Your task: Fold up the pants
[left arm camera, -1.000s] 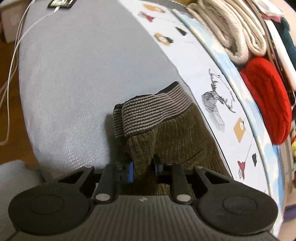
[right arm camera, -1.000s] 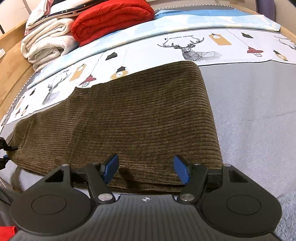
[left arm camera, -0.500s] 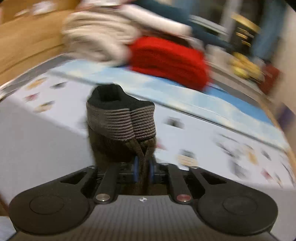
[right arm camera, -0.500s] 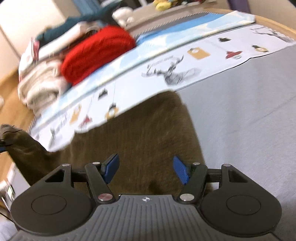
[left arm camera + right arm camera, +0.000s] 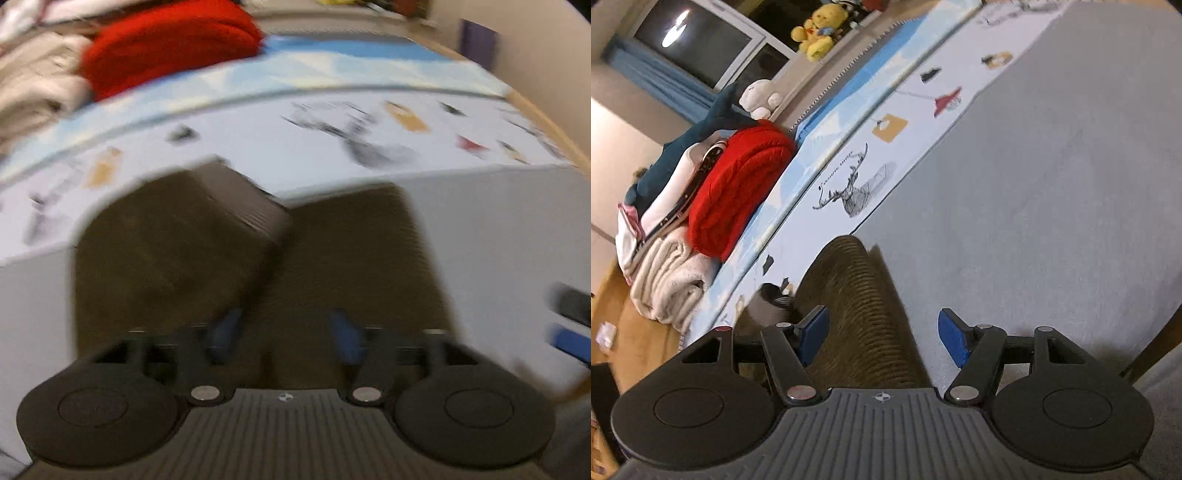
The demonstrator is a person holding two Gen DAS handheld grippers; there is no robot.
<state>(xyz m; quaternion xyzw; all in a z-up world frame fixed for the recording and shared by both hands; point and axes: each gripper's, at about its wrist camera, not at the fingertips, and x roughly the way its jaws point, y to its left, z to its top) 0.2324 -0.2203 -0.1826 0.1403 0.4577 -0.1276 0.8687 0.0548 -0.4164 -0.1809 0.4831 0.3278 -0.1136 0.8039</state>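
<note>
The brown corduroy pants (image 5: 347,258) lie on the grey bedspread (image 5: 517,236), with the striped-waistband end (image 5: 243,206) folded over onto the left part. My left gripper (image 5: 284,332) is open and empty just above the near edge of the pants; this view is blurred. My right gripper (image 5: 882,332) is open and empty, over the right edge of the pants (image 5: 860,306), tilted. The other gripper's blue fingertip (image 5: 569,341) shows at the right edge of the left wrist view.
A patterned white and blue sheet (image 5: 886,155) runs along the far side. A red blanket (image 5: 738,188), cream towels (image 5: 665,280) and folded clothes are stacked beyond it. Plush toys (image 5: 816,33) sit near the window. Grey bedspread (image 5: 1052,184) stretches to the right.
My left gripper carried the waistband end up and over onto the pants, then opened and let it go. My right gripper stayed open and tilted, swinging toward the right edge of the pants.
</note>
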